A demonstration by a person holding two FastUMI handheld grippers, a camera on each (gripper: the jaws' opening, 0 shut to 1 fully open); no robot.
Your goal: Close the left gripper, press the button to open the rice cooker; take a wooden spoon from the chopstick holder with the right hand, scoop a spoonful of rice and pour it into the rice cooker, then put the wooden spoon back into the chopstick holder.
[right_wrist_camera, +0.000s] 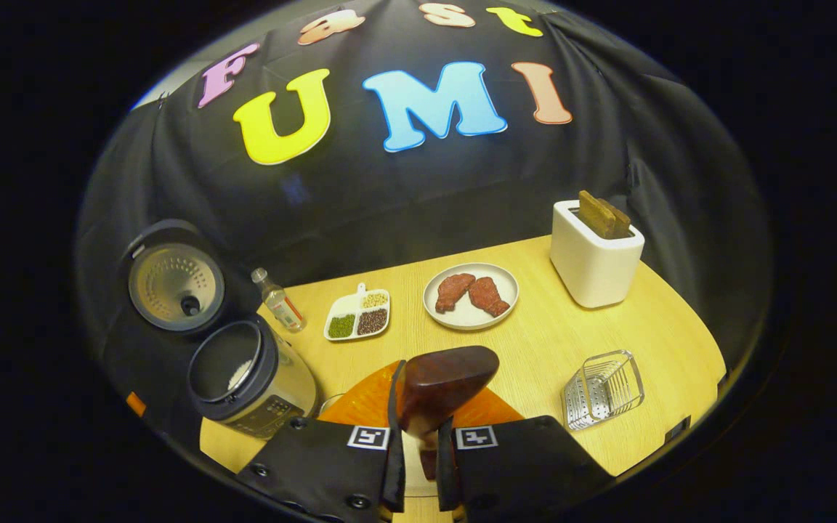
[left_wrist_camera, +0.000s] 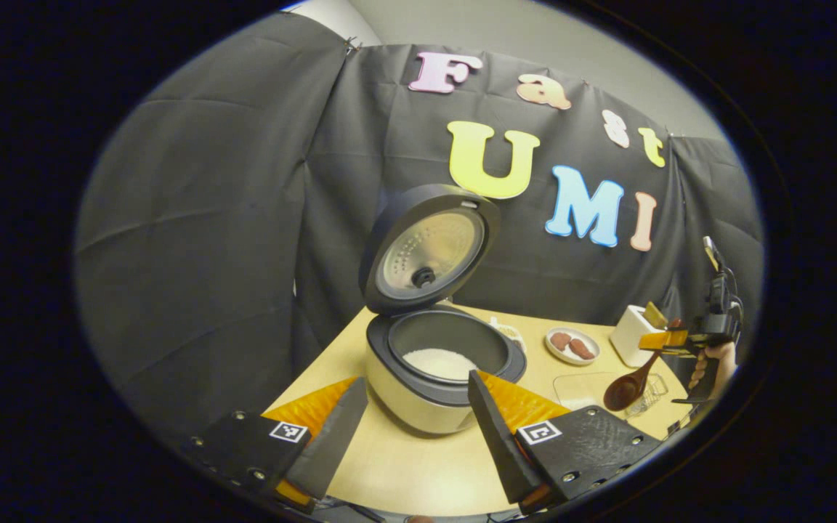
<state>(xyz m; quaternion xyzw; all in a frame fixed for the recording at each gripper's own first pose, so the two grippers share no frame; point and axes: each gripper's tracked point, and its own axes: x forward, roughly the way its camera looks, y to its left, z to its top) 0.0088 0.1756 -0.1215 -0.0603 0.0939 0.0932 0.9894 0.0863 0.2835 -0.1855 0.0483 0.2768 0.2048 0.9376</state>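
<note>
The rice cooker point(left_wrist_camera: 433, 385) stands with its lid point(left_wrist_camera: 429, 250) raised, and white rice point(left_wrist_camera: 439, 361) lies in the pot. My left gripper point(left_wrist_camera: 415, 428) is open just in front of it, one finger on either side of the cooker's front. My right gripper point(right_wrist_camera: 418, 443) is shut on the handle of the wooden spoon point(right_wrist_camera: 444, 378), held above the table. In the left gripper view, that gripper point(left_wrist_camera: 680, 340) hangs at the far right with the spoon point(left_wrist_camera: 628, 388) bowl-down and dark inside. The wire chopstick holder point(right_wrist_camera: 602, 388) stands to its right.
A white toaster point(right_wrist_camera: 596, 254) with toast stands at the back right. Between it and the cooker point(right_wrist_camera: 251, 378) are a plate of meat point(right_wrist_camera: 471, 294), a divided dish of beans point(right_wrist_camera: 358, 316) and a small bottle point(right_wrist_camera: 278, 299). A clear glass container point(left_wrist_camera: 584, 388) sits under the spoon.
</note>
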